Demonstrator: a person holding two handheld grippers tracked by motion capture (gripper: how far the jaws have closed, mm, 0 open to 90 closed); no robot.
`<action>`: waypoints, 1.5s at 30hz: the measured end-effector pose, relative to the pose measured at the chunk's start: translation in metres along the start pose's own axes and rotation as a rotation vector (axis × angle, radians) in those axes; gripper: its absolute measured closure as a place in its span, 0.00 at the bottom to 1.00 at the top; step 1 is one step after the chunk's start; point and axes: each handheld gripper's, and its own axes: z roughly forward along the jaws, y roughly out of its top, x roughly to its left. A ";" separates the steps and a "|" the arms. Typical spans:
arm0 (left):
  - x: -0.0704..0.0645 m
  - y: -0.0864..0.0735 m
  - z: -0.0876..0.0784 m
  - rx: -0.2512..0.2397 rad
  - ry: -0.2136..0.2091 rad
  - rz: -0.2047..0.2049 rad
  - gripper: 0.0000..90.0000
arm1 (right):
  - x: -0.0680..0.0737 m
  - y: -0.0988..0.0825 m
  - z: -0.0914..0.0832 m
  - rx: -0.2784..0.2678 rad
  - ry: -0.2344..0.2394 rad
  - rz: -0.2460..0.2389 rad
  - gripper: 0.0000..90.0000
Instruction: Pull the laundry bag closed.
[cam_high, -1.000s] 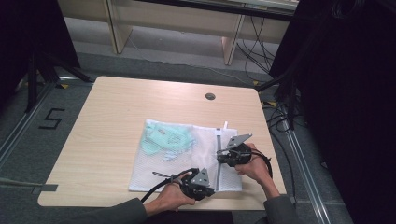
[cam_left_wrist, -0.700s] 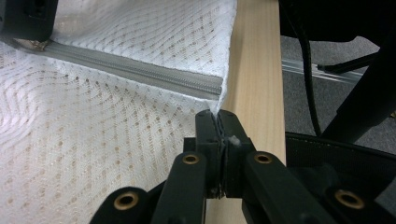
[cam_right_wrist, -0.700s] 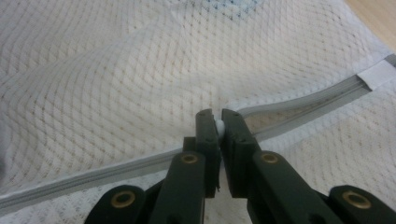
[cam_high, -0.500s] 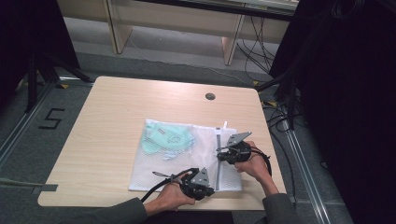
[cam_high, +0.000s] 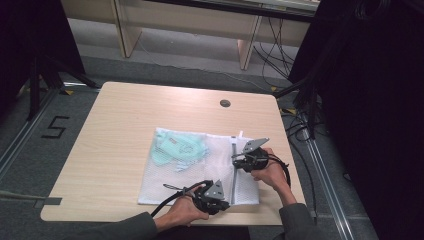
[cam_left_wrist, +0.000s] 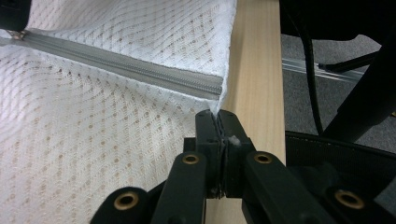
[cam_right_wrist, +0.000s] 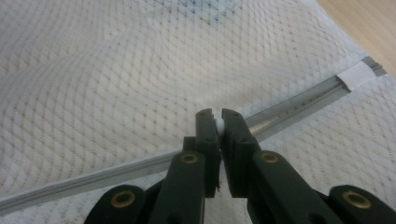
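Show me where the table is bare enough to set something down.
Bare wood lies left of the mesh bag to the table edge, and across the far strip between the bag and the grommet hole. The near right corner is crowded by both hand-held grippers: left, right.

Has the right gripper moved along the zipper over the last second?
Yes. In the high view the right gripper has slid a little along the zipper away from the person, toward the table's cable hole. The mesh bag lies where it was.
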 end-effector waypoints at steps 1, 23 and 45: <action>-0.001 0.000 0.000 0.001 0.004 -0.005 0.98 | -0.001 0.000 0.000 0.004 -0.002 0.005 0.96; -0.001 0.000 -0.001 0.002 0.005 -0.004 0.98 | -0.016 0.001 0.005 -0.002 -0.018 0.012 0.96; -0.001 0.001 -0.003 0.002 0.015 0.000 0.98 | -0.031 0.009 0.012 0.003 -0.051 0.034 0.96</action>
